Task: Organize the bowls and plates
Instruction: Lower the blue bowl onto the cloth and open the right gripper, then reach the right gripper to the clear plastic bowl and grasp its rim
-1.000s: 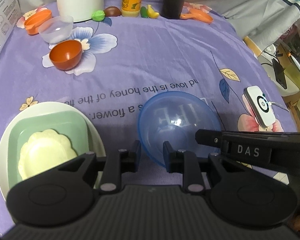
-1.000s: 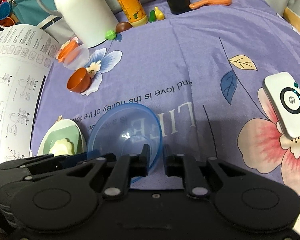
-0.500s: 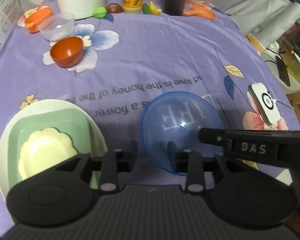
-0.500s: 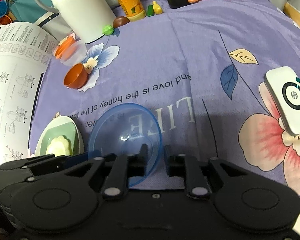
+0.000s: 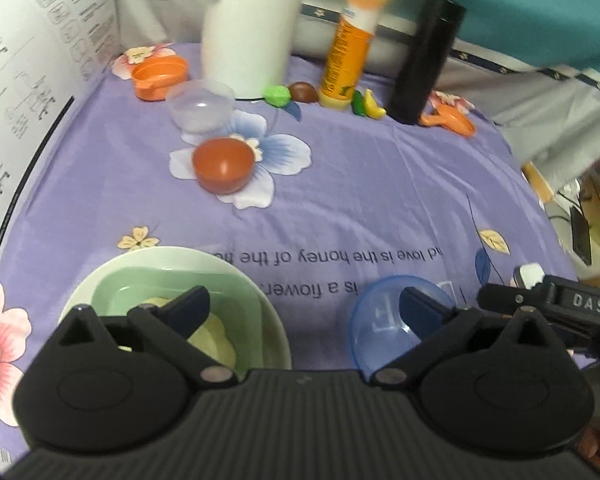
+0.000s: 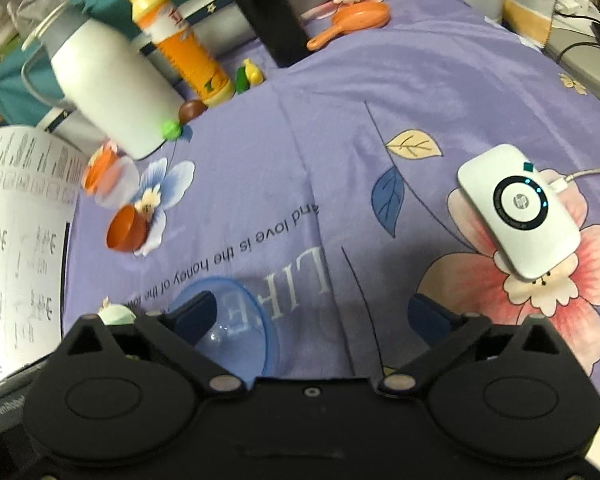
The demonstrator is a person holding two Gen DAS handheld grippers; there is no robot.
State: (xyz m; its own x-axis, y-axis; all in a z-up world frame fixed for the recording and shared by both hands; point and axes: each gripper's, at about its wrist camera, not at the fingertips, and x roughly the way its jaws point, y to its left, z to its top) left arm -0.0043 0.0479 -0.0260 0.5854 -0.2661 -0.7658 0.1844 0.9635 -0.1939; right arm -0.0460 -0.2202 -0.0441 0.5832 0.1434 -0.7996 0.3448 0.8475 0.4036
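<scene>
A clear blue bowl (image 5: 384, 328) (image 6: 236, 320) sits on the purple cloth between my two grippers. My left gripper (image 5: 304, 304) is open wide and empty; its left finger hangs over a stack of a white plate (image 5: 172, 260), a green square dish (image 5: 236, 296) and a pale yellow scalloped dish (image 5: 214, 344), its right finger over the blue bowl. My right gripper (image 6: 312, 312) is open and empty, its left finger over the blue bowl. A brown bowl (image 5: 223, 165) (image 6: 126, 229) and a clear bowl (image 5: 201, 107) lie farther back.
At the back stand a white jug (image 5: 256, 20), an orange bottle (image 5: 350, 56), a black flask (image 5: 424, 60), an orange cup (image 5: 160, 77), an orange scoop (image 5: 450, 118) and small toy foods (image 5: 278, 96). A white HP device (image 6: 518, 210) lies right. A printed sheet (image 6: 20, 240) stands left.
Both grippers opened wide, releasing the blue bowl's rim, and pulled back and tilted up. The blue bowl now rests on the cloth beside the plate stack.
</scene>
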